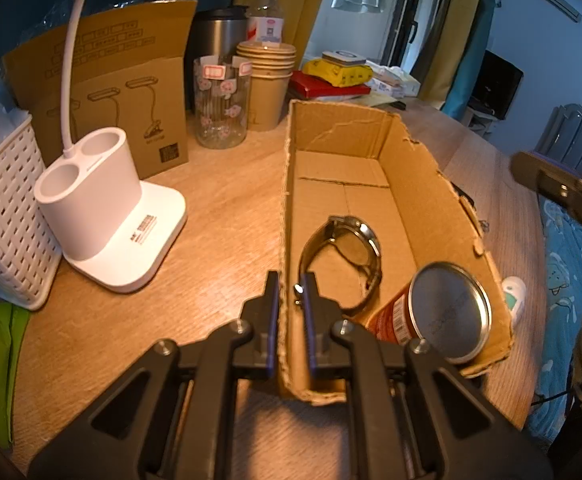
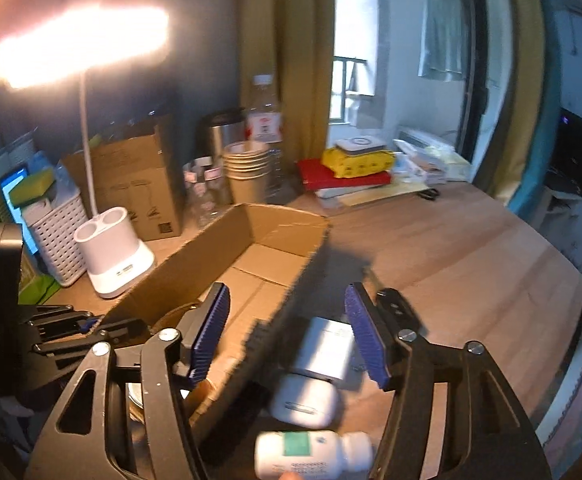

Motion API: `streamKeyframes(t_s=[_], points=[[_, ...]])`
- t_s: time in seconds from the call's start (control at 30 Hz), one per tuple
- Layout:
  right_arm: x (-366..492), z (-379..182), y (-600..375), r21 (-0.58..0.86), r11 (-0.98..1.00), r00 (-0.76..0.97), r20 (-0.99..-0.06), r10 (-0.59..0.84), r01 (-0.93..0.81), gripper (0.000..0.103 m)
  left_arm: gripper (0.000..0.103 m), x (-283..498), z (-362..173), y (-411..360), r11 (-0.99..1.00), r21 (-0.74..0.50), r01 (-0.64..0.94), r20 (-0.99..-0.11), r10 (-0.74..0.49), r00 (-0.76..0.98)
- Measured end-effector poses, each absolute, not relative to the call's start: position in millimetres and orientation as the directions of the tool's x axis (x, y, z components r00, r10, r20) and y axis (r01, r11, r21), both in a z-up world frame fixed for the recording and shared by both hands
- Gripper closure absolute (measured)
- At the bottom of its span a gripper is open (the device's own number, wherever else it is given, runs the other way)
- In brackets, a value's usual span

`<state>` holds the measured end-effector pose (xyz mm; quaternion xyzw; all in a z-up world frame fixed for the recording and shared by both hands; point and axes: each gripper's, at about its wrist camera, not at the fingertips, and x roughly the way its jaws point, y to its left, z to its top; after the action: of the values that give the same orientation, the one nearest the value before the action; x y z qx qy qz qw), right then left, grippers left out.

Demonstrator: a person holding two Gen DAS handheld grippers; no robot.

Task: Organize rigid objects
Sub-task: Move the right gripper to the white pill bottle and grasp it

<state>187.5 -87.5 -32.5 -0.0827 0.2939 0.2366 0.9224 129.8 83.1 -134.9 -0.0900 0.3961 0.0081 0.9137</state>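
Grippers are working at a box point(image 1: 443, 184): left gripper point(image 1: 291, 292) is pinching its wall, right gripper point(image 2: 287, 336) is hanging wide open beside it, above a bottle point(image 2: 311, 454).

The left wrist camera sits low and very close to the cardboard box point(image 1: 375, 216). It looks along the box from its near end, toward the far wall and curtains. The right wrist camera sits higher and more to the right. It looks down over the box's right side and across the table point(image 2: 451, 248). Both views share the box, the white lamp base point(image 1: 111, 216), the stacked paper cups point(image 1: 269, 80) and the yellow pack point(image 1: 339, 70) at the back
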Motion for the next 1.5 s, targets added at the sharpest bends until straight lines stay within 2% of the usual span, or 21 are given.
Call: streamKeyframes(t_s=[0.6, 1.2, 1.23, 1.3, 1.5], points=[[154.2, -59.0, -133.9, -0.01, 0.914, 0.71, -0.633, 0.308, -0.405, 0.037, 0.093, 129.9, -134.8, 83.2, 0.984, -0.157, -0.086, -0.725, -0.055, 0.686], [141.3, -102.5, -123.1, 0.121, 0.894, 0.563, -0.738, 0.372, -0.432, 0.036, 0.093, 129.6, -135.0, 83.1, 0.984, -0.156, -0.086, -0.725, -0.055, 0.687], [143.6, -104.2, -123.6, 0.126, 0.896, 0.564, -0.738, 0.372, -0.426, 0.036, 0.093, 129.6, -135.0, 83.1, 0.984, -0.156, -0.086, -0.725, -0.055, 0.687], [147.4, -106.3, -124.9, 0.14, 0.898, 0.561, -0.738, 0.375, -0.416, 0.028, 0.093, 129.6, -135.0, 83.0, 0.984, -0.156, -0.086, -0.725, -0.055, 0.687], [161.9, -112.2, -131.9, 0.159, 0.924, 0.576, -0.741, 0.345, -0.349, 0.026, 0.093, 129.5, -135.0, 82.7, 0.984, -0.155, -0.086, -0.725, -0.054, 0.687]])
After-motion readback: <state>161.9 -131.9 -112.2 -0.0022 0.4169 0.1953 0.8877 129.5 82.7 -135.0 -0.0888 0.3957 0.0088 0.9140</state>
